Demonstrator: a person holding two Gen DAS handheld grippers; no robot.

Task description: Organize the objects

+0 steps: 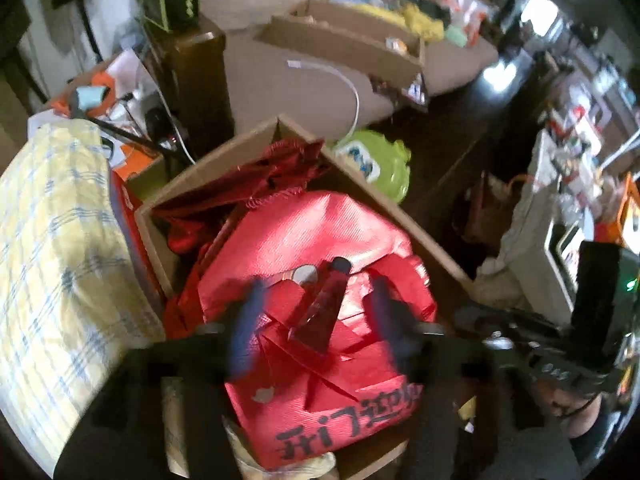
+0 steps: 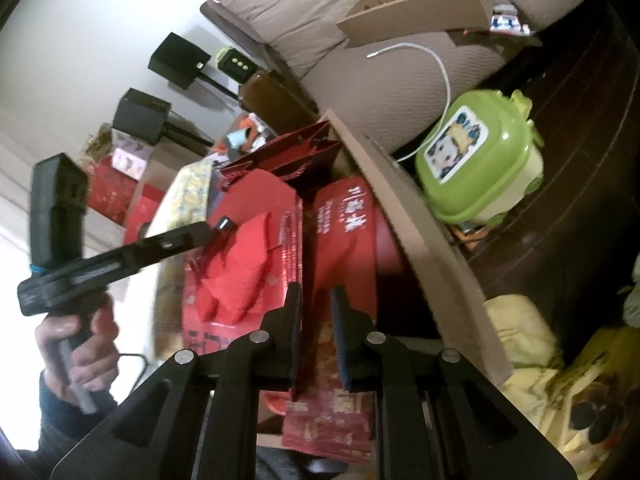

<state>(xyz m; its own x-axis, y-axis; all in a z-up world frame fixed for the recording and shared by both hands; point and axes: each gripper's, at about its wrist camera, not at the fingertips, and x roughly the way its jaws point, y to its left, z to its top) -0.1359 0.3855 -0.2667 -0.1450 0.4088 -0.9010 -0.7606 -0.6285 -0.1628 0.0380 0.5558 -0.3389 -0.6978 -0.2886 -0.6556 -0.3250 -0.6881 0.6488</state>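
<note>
— Red fabric fills most of the cardboard box (image 1: 372, 200): the red bag (image 1: 304, 240) lies flat on top of it, in the middle of the left wrist view, with dark red folded bags (image 1: 276, 168) tucked at the far end. I'd judge the packing well along.

— What's left, then?

— Plenty round about: a green lidded tub (image 2: 476, 160) stands on the floor just right of the box, a white cable (image 2: 432, 64) trails over the sofa beyond, and a second carton (image 1: 344, 40) sits far back. Those look unsorted, though I can't tell which are meant to go in.

— And the grippers?

— The left gripper (image 1: 316, 312) hangs over the near part of the bag with its fingers apart; a dark red tapered piece (image 1: 320, 308) shows between them, and the blur won't let me say if it's touching. The right gripper (image 2: 316, 336) has its jaws close together, clamped on the edge of a red printed packet (image 2: 328, 424) at the box's near end.

— Which way does the bag lie?

— Its long axis runs near to far along the box, printed lettering nearest, handles folded over the middle.
</note>
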